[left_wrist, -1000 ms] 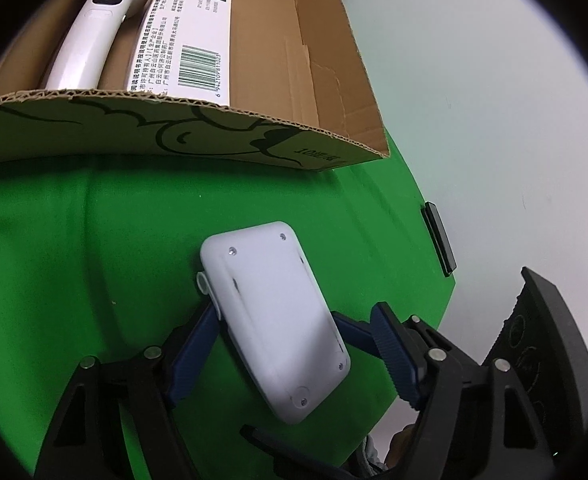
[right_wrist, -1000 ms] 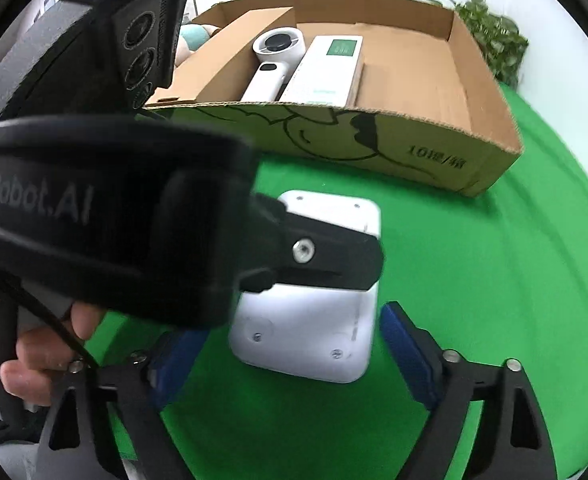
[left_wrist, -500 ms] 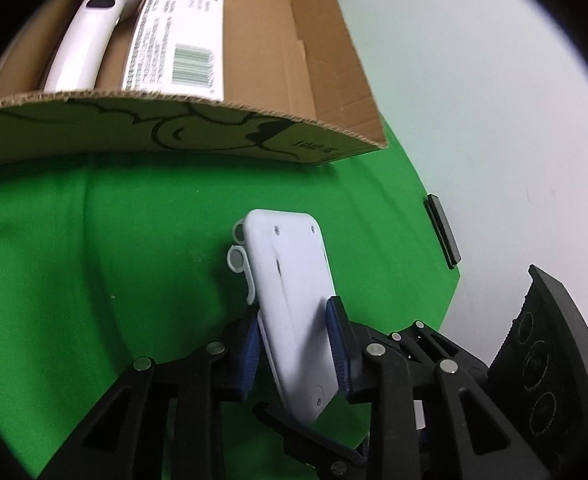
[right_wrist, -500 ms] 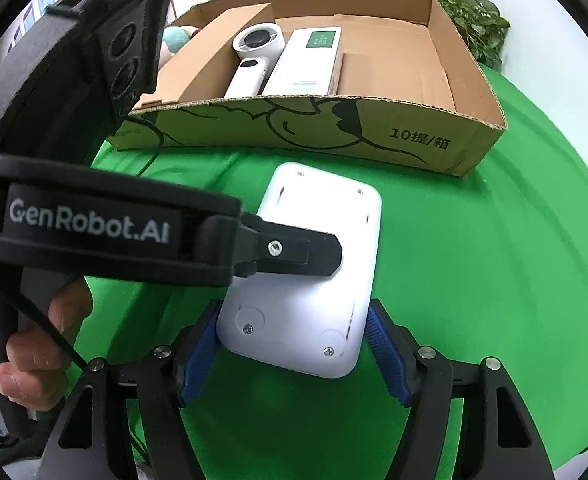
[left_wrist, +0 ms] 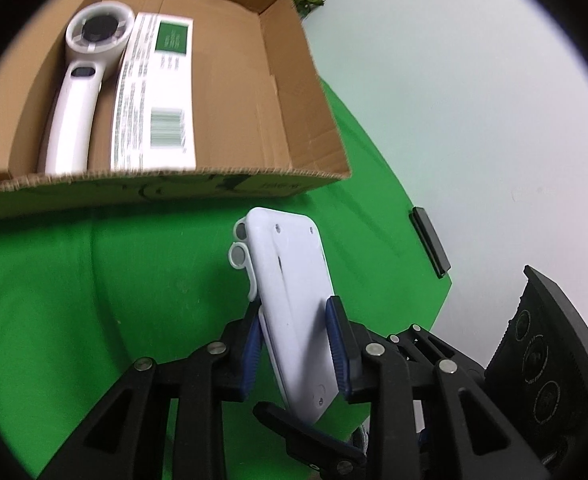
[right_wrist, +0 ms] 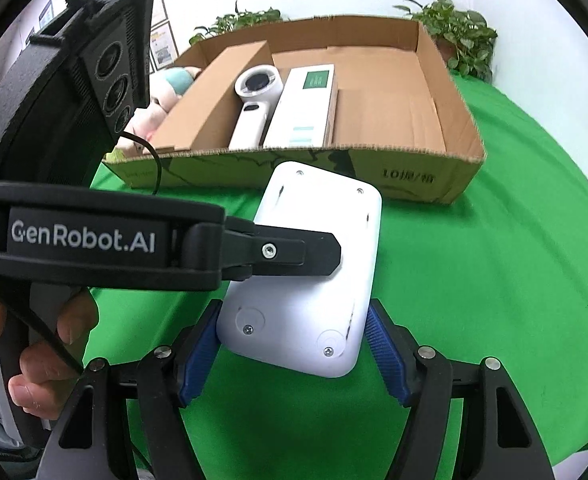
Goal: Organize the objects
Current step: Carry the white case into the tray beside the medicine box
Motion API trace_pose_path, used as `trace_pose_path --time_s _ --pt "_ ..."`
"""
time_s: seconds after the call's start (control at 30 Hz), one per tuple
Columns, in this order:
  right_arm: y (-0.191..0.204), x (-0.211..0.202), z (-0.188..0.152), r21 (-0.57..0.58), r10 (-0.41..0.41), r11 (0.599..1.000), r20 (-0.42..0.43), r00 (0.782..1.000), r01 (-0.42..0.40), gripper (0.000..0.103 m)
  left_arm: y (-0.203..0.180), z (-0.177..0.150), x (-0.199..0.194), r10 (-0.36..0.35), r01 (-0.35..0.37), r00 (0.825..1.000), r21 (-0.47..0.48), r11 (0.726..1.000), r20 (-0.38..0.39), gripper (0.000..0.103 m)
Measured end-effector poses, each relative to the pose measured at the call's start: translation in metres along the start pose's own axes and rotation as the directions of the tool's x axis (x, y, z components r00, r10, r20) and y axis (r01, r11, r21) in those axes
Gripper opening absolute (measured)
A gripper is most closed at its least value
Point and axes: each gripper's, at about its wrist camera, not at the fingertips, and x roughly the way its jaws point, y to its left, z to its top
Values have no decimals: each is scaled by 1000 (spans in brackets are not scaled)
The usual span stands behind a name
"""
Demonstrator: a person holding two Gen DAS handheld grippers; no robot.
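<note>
Two grippers frame one white device. Left gripper (left_wrist: 296,344) is clamped on the white device (left_wrist: 294,304) w/ blue pads pressing front and back faces; device sits edge-on, lower centre of the left wrist view, lifted clear of the green cloth (left_wrist: 94,280). A sec ago it lay flat btwn spread fingers; half a sec ago the pads had closed on it; now it's higher and nearer the box, so pick is done and transport is underway.

Right gripper (right_wrist: 294,344) is spread, its pads either side of the device's (right_wrist: 306,280) near end in the right wrist view, not clearly touching, so prob only steadying. Left gripper's finger crosses the device from frame left.

Beyond, cardboard box (left_wrist: 318,128) fills upper left of the left view, front wall just ahead of the device. Inside: white handheld unit (left_wrist: 78,92) far left, white packet w/ green label (left_wrist: 158,88) beside it. Bare floor on the box's right half looks like the likely drop spot. Small black bar (left_wrist: 430,240) lies at cloth's right edge. Plants (right_wrist: 458,28) behind box.
</note>
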Motion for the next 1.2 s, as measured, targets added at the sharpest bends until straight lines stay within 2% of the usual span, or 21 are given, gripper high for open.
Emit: trace_pose_path --time_s 0.13,0.7,1.0,1.2 --pt "2 3 15 0 -7 1000 22 1000 7 67 -7 9 -8 -5 4 1000 22 1000 27 29" --pt "6 -29 80 -45 -20 999 156 988 27 67 -35 68 -43 -2 -12 990 93 996 144 29" --pt "-5 -32 118 -48 -18 998 188 982 27 67 -37 107 -46 1 -19 988 114 993 158 29" --pt "-18 -24 138 -39 -15 999 173 985 22 67 -34 132 -34 4 -20 990 108 994 144 29"
